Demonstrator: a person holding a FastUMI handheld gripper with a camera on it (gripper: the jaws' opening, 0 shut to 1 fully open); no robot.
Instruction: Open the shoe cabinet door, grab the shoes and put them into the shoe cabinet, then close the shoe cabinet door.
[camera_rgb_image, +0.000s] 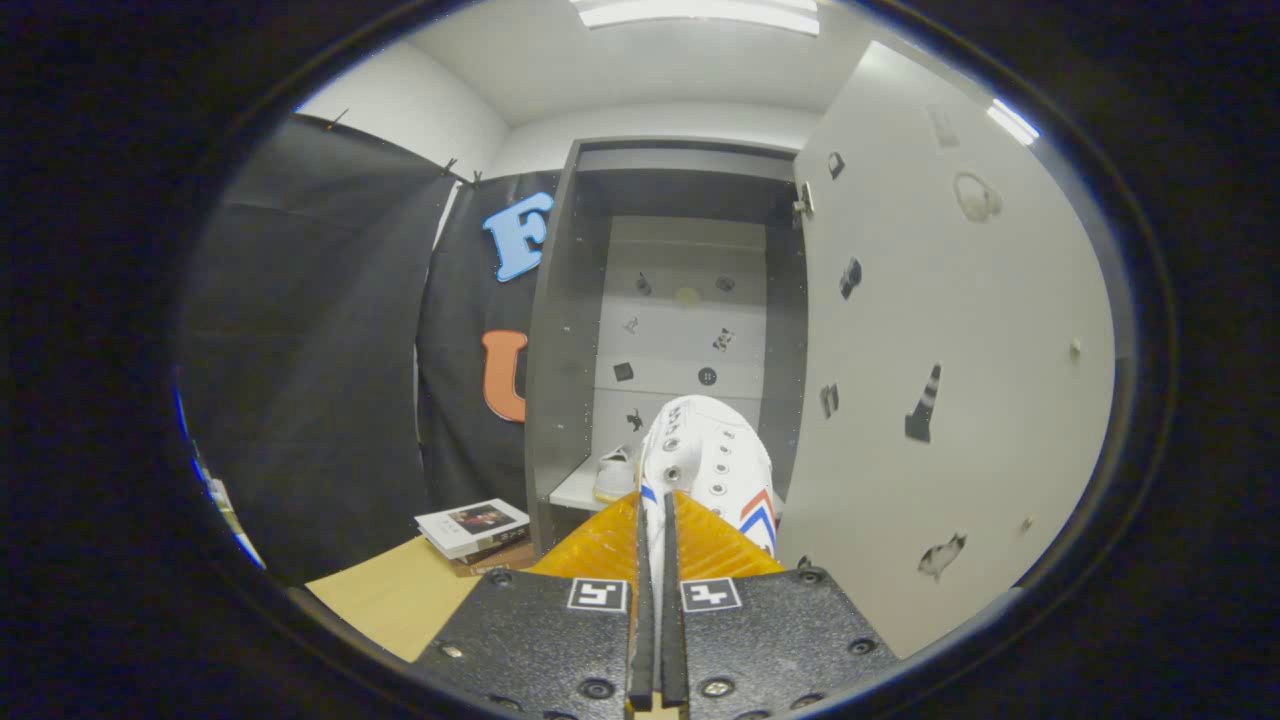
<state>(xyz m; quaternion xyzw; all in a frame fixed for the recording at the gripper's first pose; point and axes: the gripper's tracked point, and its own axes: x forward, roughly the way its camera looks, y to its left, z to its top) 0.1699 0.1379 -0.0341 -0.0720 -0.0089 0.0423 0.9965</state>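
Ahead of me the shoe cabinet (560, 330) stands with its door (950, 350) swung wide. My gripper (658, 535) is pinched, apparently on the collar of a white shoe (715, 450), carrying it toward the shelf (575, 490) where its mate (615, 472) already rests.

Gripper (657, 512) clamped on white shoe (706, 460) before open shoe cabinet (565, 330); second shoe (615, 474) on shelf inside.

Test booth (draped cloth (300, 400)), shoe cabinet (565, 330)
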